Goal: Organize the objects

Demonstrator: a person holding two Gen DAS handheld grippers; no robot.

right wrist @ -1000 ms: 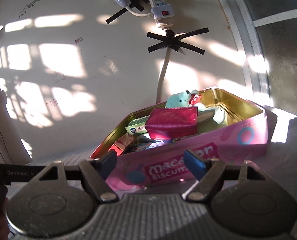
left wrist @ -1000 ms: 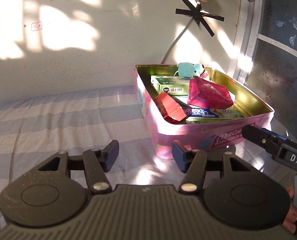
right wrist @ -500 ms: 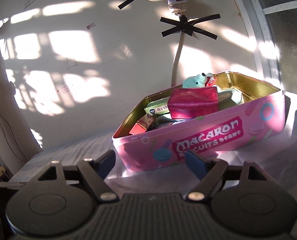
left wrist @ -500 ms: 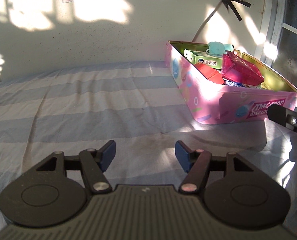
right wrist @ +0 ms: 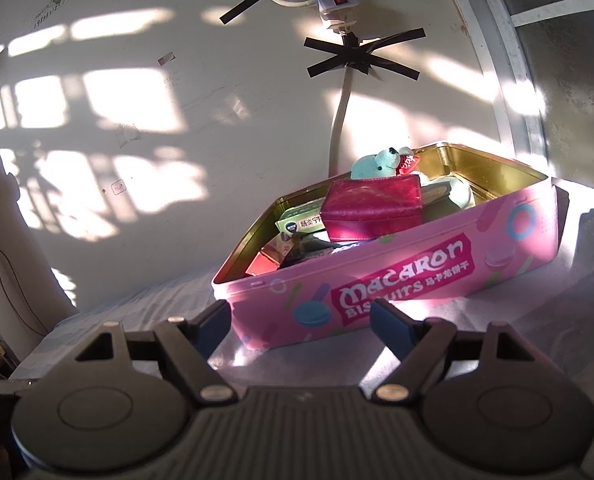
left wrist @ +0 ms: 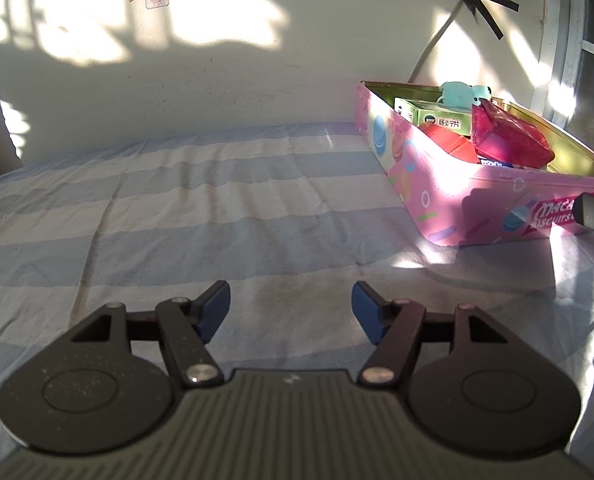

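Left gripper (left wrist: 291,308) hangs low over the striped sheet (left wrist: 217,208), jaws wide apart, nothing between them. Ahead of it, open cloth runs all the way to the wall (left wrist: 217,80). Off to its right sits the tin (left wrist: 437,200), pink, lid off, its near corner pointing this way and its far end close to the wall. The tip of the other gripper pokes in at the right edge, just in front of the tin's long side.

Right gripper (right wrist: 300,322), jaws also spread and holding nothing, faces that long side from close in; the tin's (right wrist: 397,280) left corner sits right beyond the left finger. A strip of sheet stays free along the front wall. Inside, a magenta pouch (right wrist: 373,210) stands on edge on top, a green box (right wrist: 301,220) to its left, a red box (right wrist: 261,266) low in the left corner, and a mint bear (right wrist: 377,164) behind the pouch. The right half shows bare gold wall. Behind, a cable (right wrist: 339,120) taped to the wall.
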